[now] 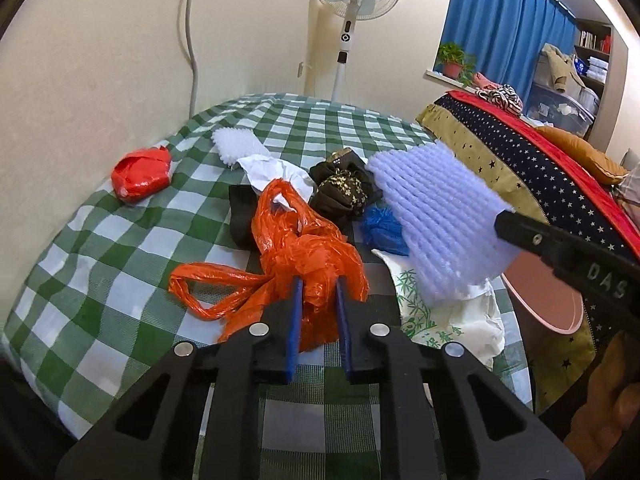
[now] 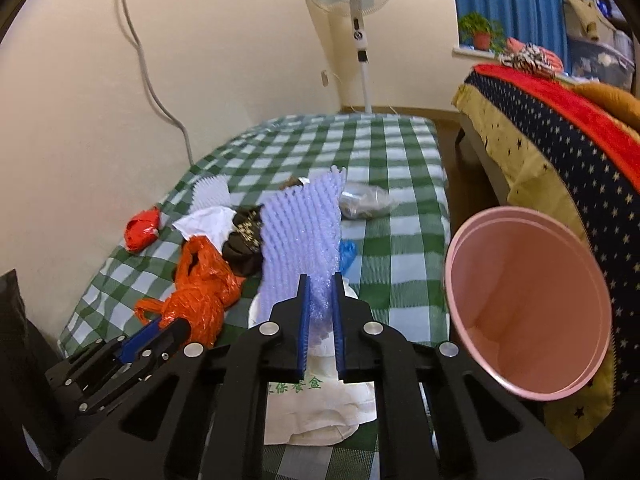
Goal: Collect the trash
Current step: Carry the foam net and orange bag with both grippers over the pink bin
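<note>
- The left gripper is clenching on the orange plastic bag; the blue pads are pressing into the crumpled film from both sides, and the bag's looped handles are trailing to the left of the jaws on the green checked cloth
- The right gripper is grasping the lavender foam net; the net is standing up between the pads and reaching away beyond the fingertips
- A white paper bag with green print is lying directly beneath the right gripper's fingers
- The pink bin is sitting to the right of the right gripper, apart from it, with its open mouth tilting toward the camera
- Beyond the left gripper's fingertips, a dark patterned wrapper, crumpled white paper and a blue scrap are lying close together
- A red wad is lying far left of the left gripper, with a white foam net beyond it
- A clear plastic wrapper is lying beyond the right gripper's held net
</note>
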`<control>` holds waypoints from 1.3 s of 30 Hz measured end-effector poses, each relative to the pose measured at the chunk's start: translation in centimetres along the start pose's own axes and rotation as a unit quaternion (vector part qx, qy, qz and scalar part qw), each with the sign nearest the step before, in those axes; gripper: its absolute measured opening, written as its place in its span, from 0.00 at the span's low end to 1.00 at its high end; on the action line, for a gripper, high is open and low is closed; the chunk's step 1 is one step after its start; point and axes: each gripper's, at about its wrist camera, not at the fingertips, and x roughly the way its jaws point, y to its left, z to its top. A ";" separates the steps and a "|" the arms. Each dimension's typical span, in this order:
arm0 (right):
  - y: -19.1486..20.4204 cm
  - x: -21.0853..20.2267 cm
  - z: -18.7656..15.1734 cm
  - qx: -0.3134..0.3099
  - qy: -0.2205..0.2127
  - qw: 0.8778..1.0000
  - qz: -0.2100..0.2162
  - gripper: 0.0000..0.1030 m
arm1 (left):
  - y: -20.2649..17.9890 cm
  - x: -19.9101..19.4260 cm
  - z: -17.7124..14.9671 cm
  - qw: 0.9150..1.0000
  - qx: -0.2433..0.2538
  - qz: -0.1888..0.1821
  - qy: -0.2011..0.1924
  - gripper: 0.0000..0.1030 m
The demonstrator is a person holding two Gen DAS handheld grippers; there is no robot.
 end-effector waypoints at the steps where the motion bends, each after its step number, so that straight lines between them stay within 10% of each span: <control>1: 0.0 -0.4 0.1 -0.003 -0.004 1.000 -0.001 0.10 | 0.0 -0.2 0.1 1.000 0.001 -0.001 -0.003 0.15; 25: -9.4 -10.4 3.4 0.046 -0.066 0.986 -0.145 0.10 | -4.1 -4.8 4.4 0.995 0.048 -0.069 -0.054 0.14; 39: -13.4 -10.7 2.8 0.112 -0.099 0.961 -0.234 0.10 | -14.7 -2.2 8.8 0.967 0.140 -0.201 -0.073 0.14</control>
